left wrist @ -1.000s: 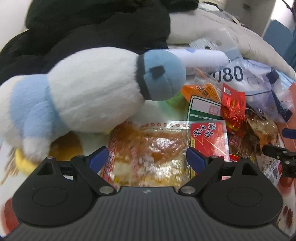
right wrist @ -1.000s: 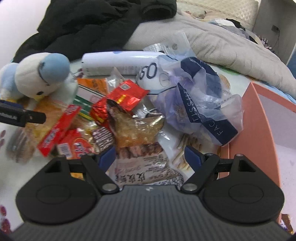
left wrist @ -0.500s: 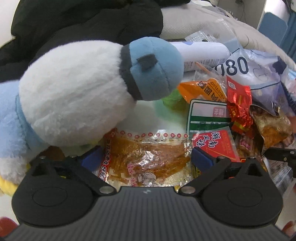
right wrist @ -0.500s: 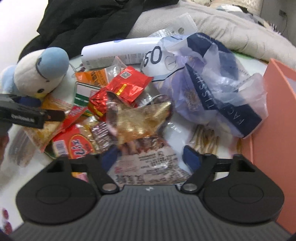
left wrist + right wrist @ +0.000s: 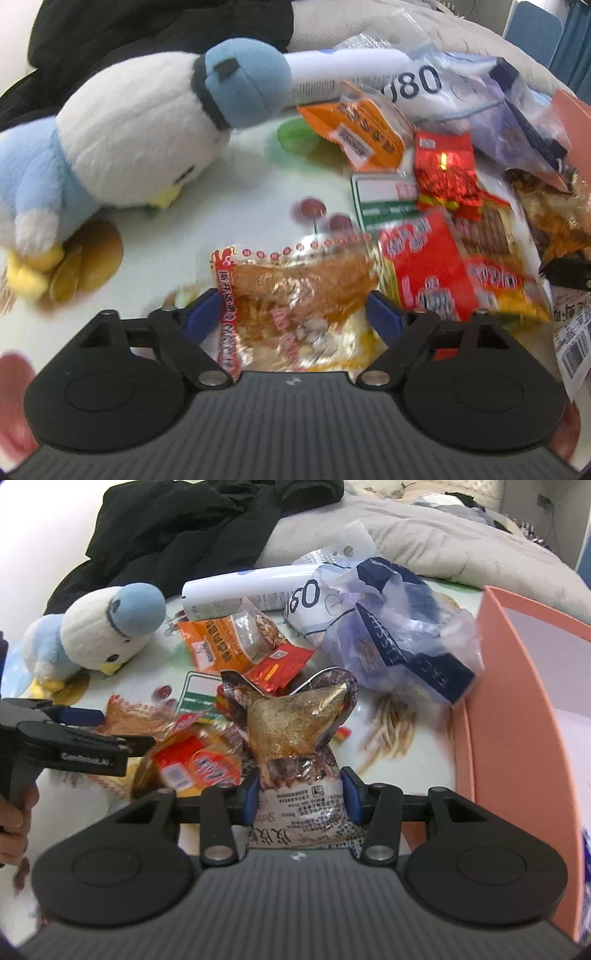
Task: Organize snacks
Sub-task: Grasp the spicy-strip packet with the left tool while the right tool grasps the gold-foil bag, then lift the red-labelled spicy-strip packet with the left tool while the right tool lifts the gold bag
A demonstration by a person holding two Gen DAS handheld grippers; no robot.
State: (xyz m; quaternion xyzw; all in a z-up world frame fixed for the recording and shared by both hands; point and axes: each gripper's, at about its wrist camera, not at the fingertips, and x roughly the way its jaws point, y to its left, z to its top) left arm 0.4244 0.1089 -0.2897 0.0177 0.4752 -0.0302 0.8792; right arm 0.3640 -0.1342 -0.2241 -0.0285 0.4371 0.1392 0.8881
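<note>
Left wrist view: your left gripper [image 5: 293, 314] has its jaws spread wide around a clear packet [image 5: 295, 295] of orange-brown snack, lying flat on the white cloth [image 5: 229, 206]; whether the pads touch it, you cannot tell. Plush bird [image 5: 147, 122] to the left, red packets [image 5: 428, 266] just right.

Right wrist view: your right gripper [image 5: 300, 799] is clamped on a brown-and-white snack bag [image 5: 299, 746], held upright above the pile. Pink box [image 5: 517, 716] stands at right; purple plastic bag [image 5: 399, 627] lies behind
</note>
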